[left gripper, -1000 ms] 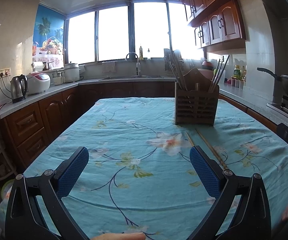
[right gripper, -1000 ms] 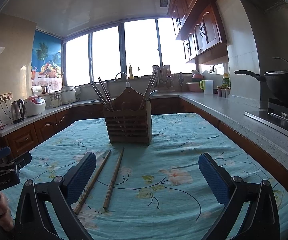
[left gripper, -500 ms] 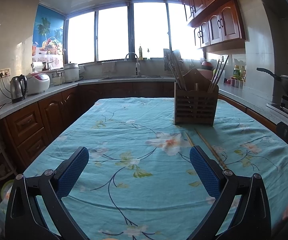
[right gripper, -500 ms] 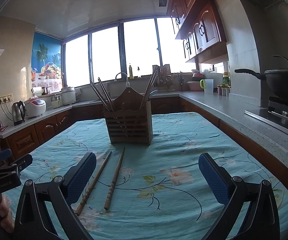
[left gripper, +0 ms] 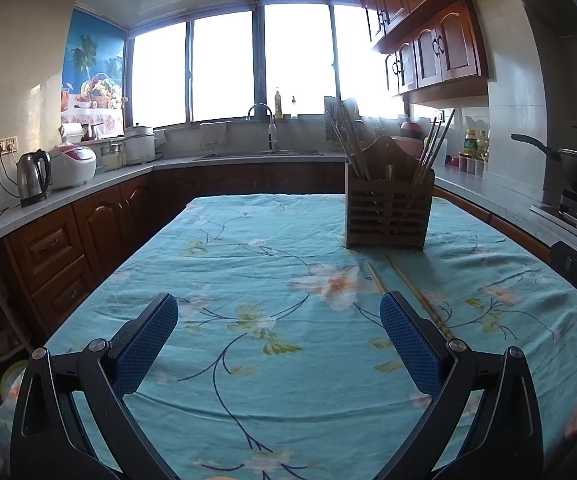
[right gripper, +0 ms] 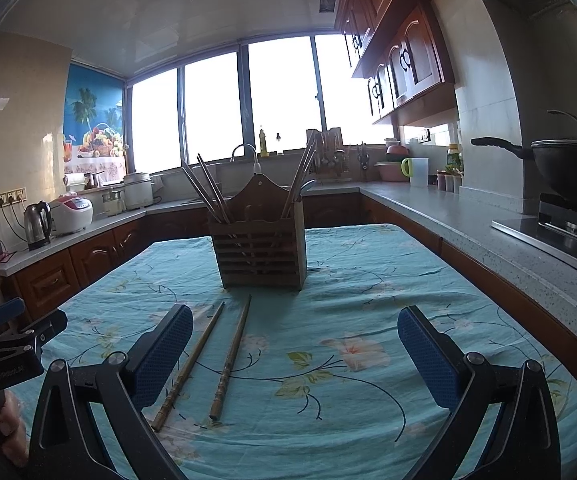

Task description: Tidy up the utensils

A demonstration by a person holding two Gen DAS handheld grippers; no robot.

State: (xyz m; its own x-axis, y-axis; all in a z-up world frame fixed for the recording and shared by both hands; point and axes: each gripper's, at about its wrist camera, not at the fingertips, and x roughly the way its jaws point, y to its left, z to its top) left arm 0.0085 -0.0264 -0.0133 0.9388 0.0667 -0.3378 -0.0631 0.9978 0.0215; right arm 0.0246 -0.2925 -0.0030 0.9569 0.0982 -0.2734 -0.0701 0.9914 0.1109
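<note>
A wooden slatted utensil holder [right gripper: 262, 248] stands on the table with several chopsticks and a spoon upright in it; it also shows in the left wrist view [left gripper: 388, 210]. Two loose wooden chopsticks [right gripper: 230, 356] lie side by side on the cloth in front of it, also seen in the left wrist view [left gripper: 418, 298]. My right gripper [right gripper: 294, 354] is open and empty, low over the table, with the chopsticks just inside its left finger. My left gripper [left gripper: 278, 340] is open and empty, left of the chopsticks.
The table wears a teal floral cloth [right gripper: 368, 280]. Counters run around it: kettle [left gripper: 32, 178] and rice cooker [left gripper: 72, 164] at left, sink [left gripper: 264, 148] at the back, a black wok [right gripper: 568, 164] on the stove at right.
The right gripper has edged slightly forward and lower toward the chopsticks. The left gripper has barely moved. Both stay open.
</note>
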